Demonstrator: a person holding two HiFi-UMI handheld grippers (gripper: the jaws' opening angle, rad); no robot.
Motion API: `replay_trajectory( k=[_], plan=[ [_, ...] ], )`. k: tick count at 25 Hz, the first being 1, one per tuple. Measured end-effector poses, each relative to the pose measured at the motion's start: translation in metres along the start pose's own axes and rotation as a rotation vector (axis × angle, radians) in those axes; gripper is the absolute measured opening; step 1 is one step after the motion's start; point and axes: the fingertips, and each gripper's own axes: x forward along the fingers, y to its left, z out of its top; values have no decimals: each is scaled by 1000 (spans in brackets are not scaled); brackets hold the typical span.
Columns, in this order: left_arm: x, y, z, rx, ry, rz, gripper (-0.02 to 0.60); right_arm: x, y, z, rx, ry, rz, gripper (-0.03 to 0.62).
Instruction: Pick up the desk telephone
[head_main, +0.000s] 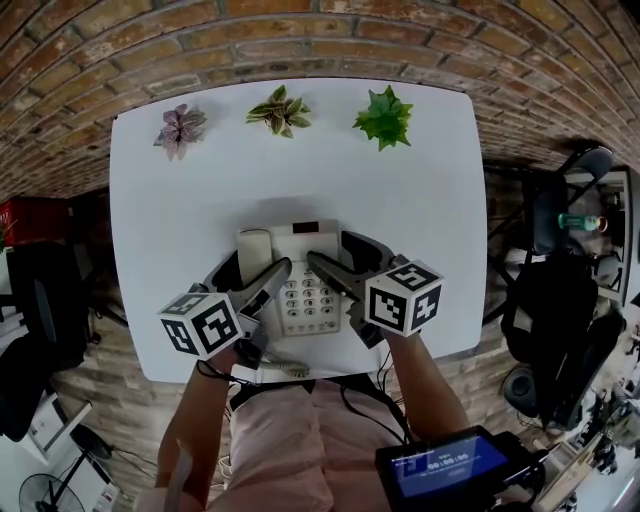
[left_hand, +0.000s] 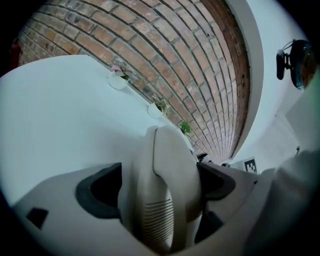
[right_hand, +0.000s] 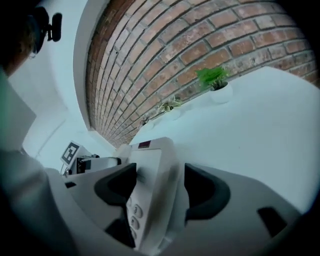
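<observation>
You've got a white table (head_main: 150, 200) pushed up against a brick wall (head_main: 300, 40). Along its far edge there's a purple plant (head_main: 180, 128), a striped plant (head_main: 280, 110) and a green plant (head_main: 384, 117). Plank floor (head_main: 110, 345) underneath. A black left chair (head_main: 40, 300) and right chair (head_main: 560, 300) flank the table. A white wall (left_hand: 270, 100) meets the brick. Light's soft and even.

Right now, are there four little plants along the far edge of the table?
No, only three stand there: a purplish plant, a variegated plant and a bright green plant.
</observation>
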Motion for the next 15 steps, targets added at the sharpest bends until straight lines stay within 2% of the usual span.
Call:
replay_trajectory(
  k=[2, 5, 10, 15],
  plan=[
    [1, -2, -1, -2, 10, -21, 457, 2, 4, -1, 15, 1, 48, 275],
    [3, -7, -1, 15, 26, -62, 426, 1, 5, 0, -9, -3, 47, 271],
    [-2, -8, 1, 55, -15, -27, 402, -1, 7, -2, -31, -21, 40, 267],
    [-7, -13, 4, 99, -57, -36, 396, -5, 10, 2, -63, -35, 52, 267]
  ],
)
